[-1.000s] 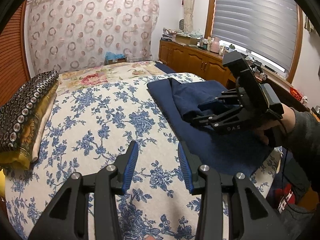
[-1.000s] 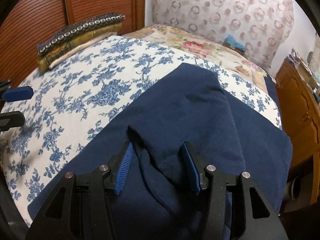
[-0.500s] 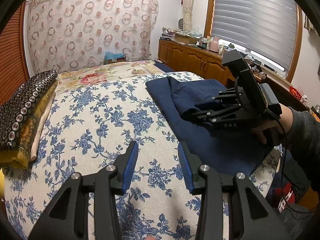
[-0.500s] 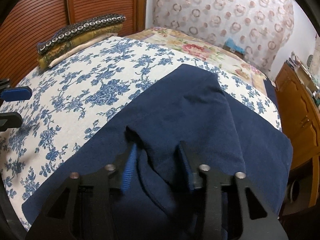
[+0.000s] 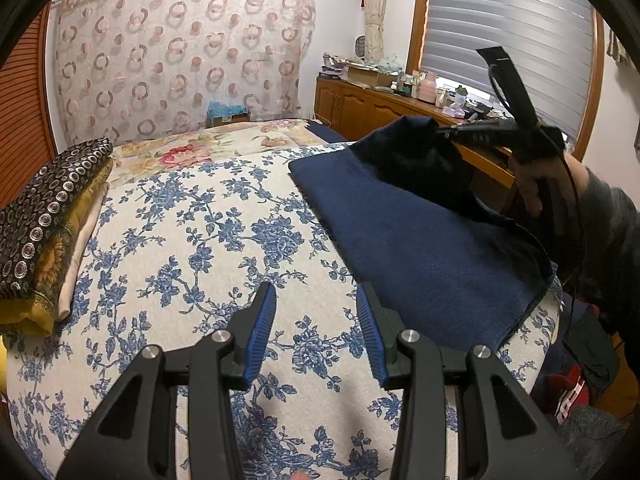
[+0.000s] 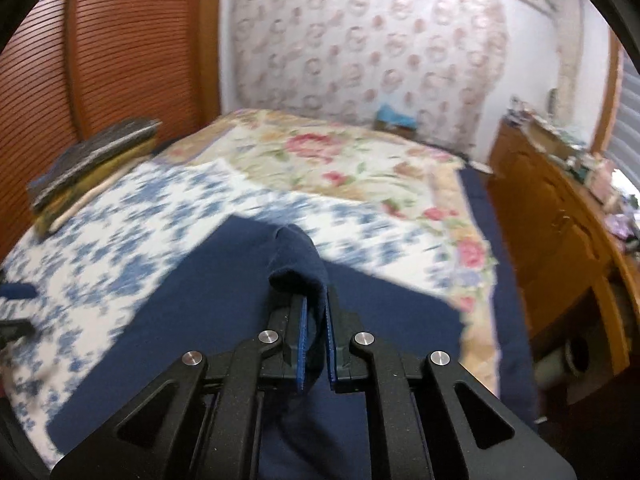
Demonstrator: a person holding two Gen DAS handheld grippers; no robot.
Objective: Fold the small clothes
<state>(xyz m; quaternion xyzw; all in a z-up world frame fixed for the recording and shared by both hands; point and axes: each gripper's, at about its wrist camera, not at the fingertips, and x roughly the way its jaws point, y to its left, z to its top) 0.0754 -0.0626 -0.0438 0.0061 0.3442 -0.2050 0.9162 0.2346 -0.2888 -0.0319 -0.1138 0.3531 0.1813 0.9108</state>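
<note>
A: What is lying at the far left?
B: Folded fabrics (image 5: 44, 216) on the bed (image 5: 192, 248).
A: And the tools?
B: Left tool (image 5: 316, 334) is hovering released; right tool (image 6: 314, 340) is pinching the navy cloth (image 5: 432, 256), lifting its fold at the right.

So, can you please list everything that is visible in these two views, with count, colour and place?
Garment: one, navy, on the bed's right part, one fold lifted by the right gripper.
Bedcover: one, white with blue flowers, under the garment.
Quilt: one, cream with pink roses, at the far end of the bed.
Folded stack: one, dark studded cloth over yellow and cream, bed's left edge.
Curtain: one, pale with pink rings, back wall.
Cabinet: one, brown wood, cluttered top, under the window.
Blind: one, grey-white, window.
Left gripper: open, above the bedcover, holding nothing.
Right gripper: shut on the garment's fold.
</note>
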